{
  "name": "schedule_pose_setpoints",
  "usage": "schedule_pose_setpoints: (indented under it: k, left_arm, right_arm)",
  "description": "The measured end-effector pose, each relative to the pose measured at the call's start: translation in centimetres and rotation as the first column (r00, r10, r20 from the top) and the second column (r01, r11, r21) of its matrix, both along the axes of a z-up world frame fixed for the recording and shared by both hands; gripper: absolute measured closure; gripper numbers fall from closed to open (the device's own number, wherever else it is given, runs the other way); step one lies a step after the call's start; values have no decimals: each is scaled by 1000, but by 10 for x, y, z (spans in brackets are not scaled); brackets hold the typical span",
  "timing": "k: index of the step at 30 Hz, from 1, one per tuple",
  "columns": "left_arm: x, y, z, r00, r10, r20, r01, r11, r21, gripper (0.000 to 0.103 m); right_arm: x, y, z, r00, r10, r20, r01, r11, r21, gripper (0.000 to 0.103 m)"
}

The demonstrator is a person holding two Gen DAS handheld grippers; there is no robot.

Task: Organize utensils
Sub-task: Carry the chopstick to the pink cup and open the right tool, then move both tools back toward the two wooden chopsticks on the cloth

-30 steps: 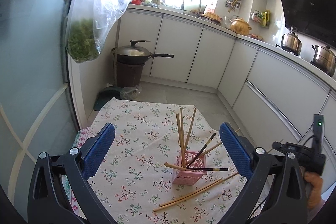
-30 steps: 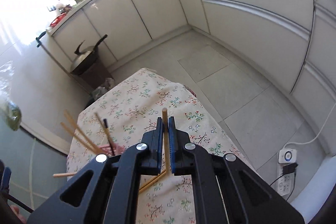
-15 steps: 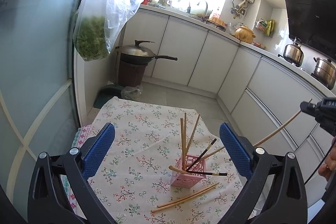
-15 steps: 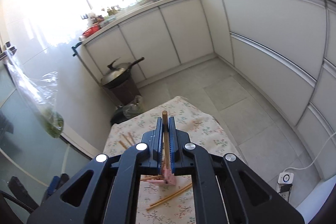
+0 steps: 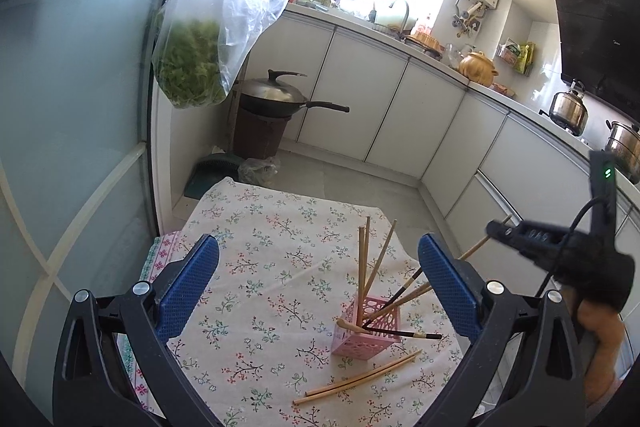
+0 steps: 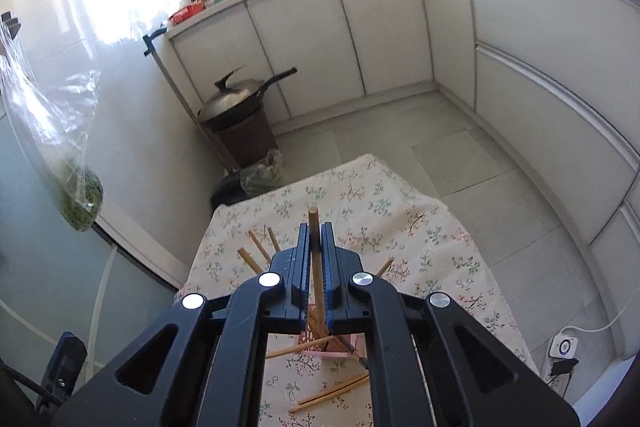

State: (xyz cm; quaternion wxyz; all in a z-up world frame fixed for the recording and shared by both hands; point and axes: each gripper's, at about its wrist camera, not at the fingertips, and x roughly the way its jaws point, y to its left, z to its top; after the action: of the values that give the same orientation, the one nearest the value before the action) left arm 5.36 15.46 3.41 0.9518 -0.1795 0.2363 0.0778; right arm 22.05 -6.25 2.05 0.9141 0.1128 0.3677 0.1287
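- On my far left a clear plastic bag of greens (image 5: 192, 67) hangs against the glass door, well above the table.
- Behind it, on the floor by the cabinets, a lidded wok (image 5: 276, 97) sits on a dark brown stand.
- My left gripper (image 5: 318, 281) has its blue pads spread wide with nothing between them; it hangs over the flowered tablecloth (image 5: 256, 227), aimed at the near right part of the table.
- The pink holder (image 5: 366, 327) stands on the cloth towards its right edge. Several wooden chopsticks lean out of it, fanned upward and to the right, and a dark chopstick (image 5: 404, 334) lies across its rim, poking out sideways.
- Two loose chopsticks (image 5: 356, 379) lie side by side on the cloth just in front of the holder, apart from it.
- To the right my right gripper (image 6: 316, 247) is clamped on a single wooden chopstick (image 6: 314, 223), whose blunt end sticks out past the fingertips. From its own camera I see the holder directly below and behind the jaws.
- In the left view a hand (image 5: 600, 343) holds that gripper at the table's right edge, above the cloth, with the held chopstick slanting down towards the holder.
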Motion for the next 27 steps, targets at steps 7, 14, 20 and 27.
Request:
schedule_pose_setpoints:
  k: [7,14,20,27]
  left_arm:
    - [-1,-9,3,1000,-11,17,11,1000,29,7]
    - [2,-36,2,999,-45,6,44,995,86,7]
    - [3,-52,-2,997,-79,-20,81,987,140,7]
    - [5,-72,-11,991,-125,-49,132,973,190,7]
  right_arm:
    - [-24,3,3,997,25,67,-25,1000,5,70]
    - [-57,-5,-1,995,45,86,-40,997,-62,67]
    - [-78,-19,-15,995,31,95,-23,997,-80,55]
    - [-93,-40,-25,995,-9,96,17,996,-86,38]
